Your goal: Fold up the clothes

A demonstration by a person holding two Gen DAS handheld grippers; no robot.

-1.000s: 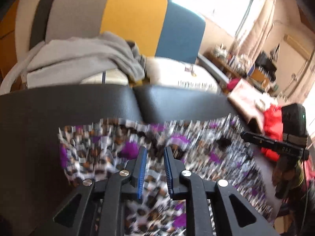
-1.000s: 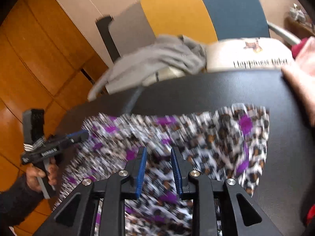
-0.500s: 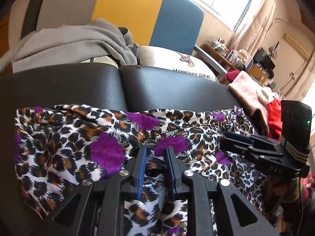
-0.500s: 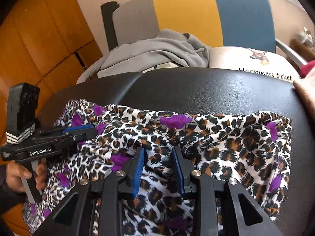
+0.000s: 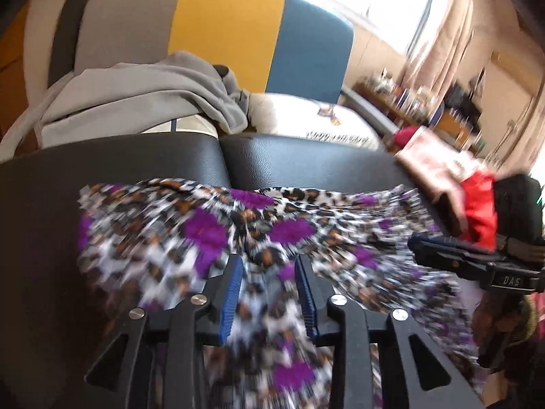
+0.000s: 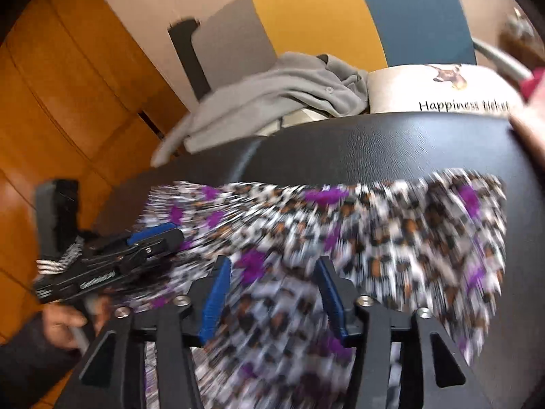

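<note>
A leopard-print garment with purple flowers [image 5: 204,225] [image 6: 408,231] lies spread and rumpled on a black leather seat [image 5: 136,160] [image 6: 374,143]. My left gripper [image 5: 267,266] hovers over its near middle, blue-padded fingers apart, cloth showing loose in the gap. My right gripper [image 6: 272,266] stands wider open over the same garment. Each gripper shows in the other's view: the right one [image 5: 419,243] at the garment's right side, the left one [image 6: 170,235] at its left edge. Both views are motion-blurred.
A grey hoodie [image 5: 136,102] [image 6: 272,92] and a white cushion printed "Happiness ticket" [image 6: 442,92] lie behind the seat, against a grey, yellow and blue backrest [image 5: 228,34]. Pink cloth [image 5: 429,167] and red cloth [image 5: 480,204] sit at the right. Orange wood panels [image 6: 51,102] stand left.
Both grippers have opened wider than half a second ago and pulled back a little. The garment has dropped free and lies on the seat.
</note>
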